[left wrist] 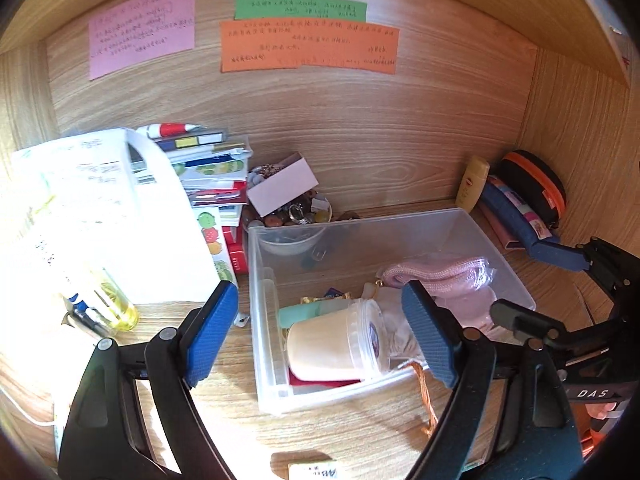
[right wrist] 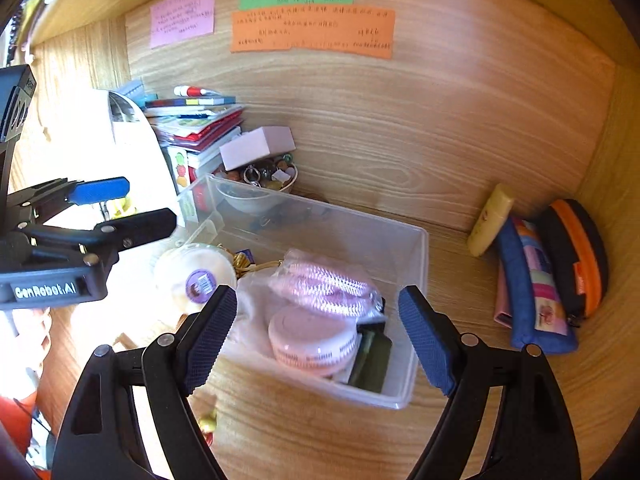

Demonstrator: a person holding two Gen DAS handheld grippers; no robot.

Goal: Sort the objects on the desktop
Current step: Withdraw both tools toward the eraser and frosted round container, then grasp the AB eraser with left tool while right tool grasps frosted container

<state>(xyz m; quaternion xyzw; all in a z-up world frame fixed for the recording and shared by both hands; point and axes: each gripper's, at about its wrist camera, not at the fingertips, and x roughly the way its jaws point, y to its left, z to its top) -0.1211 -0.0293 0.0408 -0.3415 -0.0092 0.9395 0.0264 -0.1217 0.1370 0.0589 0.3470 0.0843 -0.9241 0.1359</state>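
A clear plastic bin (left wrist: pixel 500 264) stands on the wooden desk and holds a cream lidded jar (left wrist: pixel 340 346), a bagged pink knit item (left wrist: pixel 444 276), a teal tube (left wrist: pixel 304 314) and small bits. My left gripper (left wrist: pixel 320 338) is open and empty just above the bin's near side. The bin also shows in the right wrist view (right wrist: pixel 416 320), with the jar (right wrist: pixel 196 276), the pink item (right wrist: pixel 328 288) and a round pink case (right wrist: pixel 312 340). My right gripper (right wrist: pixel 318 334) is open and empty over the bin's near edge.
A stack of books (left wrist: pixel 208 168) and an open white sheet (left wrist: pixel 100 216) lie at left, with a bowl of trinkets (left wrist: pixel 292 208) and a small box behind the bin. A yellow tube (right wrist: pixel 490 220), blue pouch (right wrist: pixel 536 284) and black-orange case (right wrist: pixel 576 256) lie at right.
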